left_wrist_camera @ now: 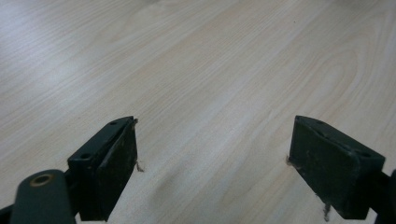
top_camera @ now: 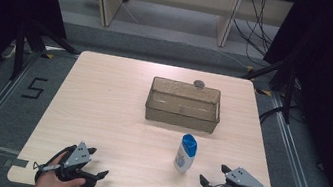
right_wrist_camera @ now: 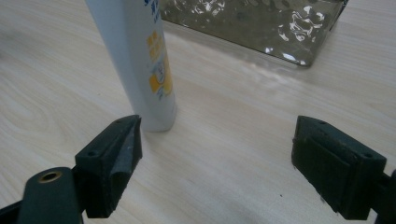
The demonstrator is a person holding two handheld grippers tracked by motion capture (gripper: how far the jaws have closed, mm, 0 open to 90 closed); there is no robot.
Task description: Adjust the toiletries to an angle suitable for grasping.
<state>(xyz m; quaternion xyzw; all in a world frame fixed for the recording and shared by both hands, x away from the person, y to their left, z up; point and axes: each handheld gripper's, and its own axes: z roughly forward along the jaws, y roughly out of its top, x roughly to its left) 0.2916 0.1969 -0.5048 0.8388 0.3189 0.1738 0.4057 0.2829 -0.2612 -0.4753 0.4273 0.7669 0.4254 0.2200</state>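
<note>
A white bottle with a blue cap (top_camera: 186, 153) stands upright on the wooden table, just in front of a clear plastic bin (top_camera: 183, 104). My right gripper (top_camera: 212, 177) rests near the table's front edge, to the right of the bottle, jaws wide apart and empty. In the right gripper view the bottle (right_wrist_camera: 138, 60) rises just beyond the left jaw, with the bin (right_wrist_camera: 261, 28) behind it. My left gripper (top_camera: 97, 161) lies at the front left, open, with bare table between its jaws (left_wrist_camera: 212, 154).
The bin looks empty; a small round grey object (top_camera: 200, 84) sits at its far rim. The table (top_camera: 101, 108) ends close behind both hands. Floor rails, a "5" marking (top_camera: 34, 88) and dark stands flank the table.
</note>
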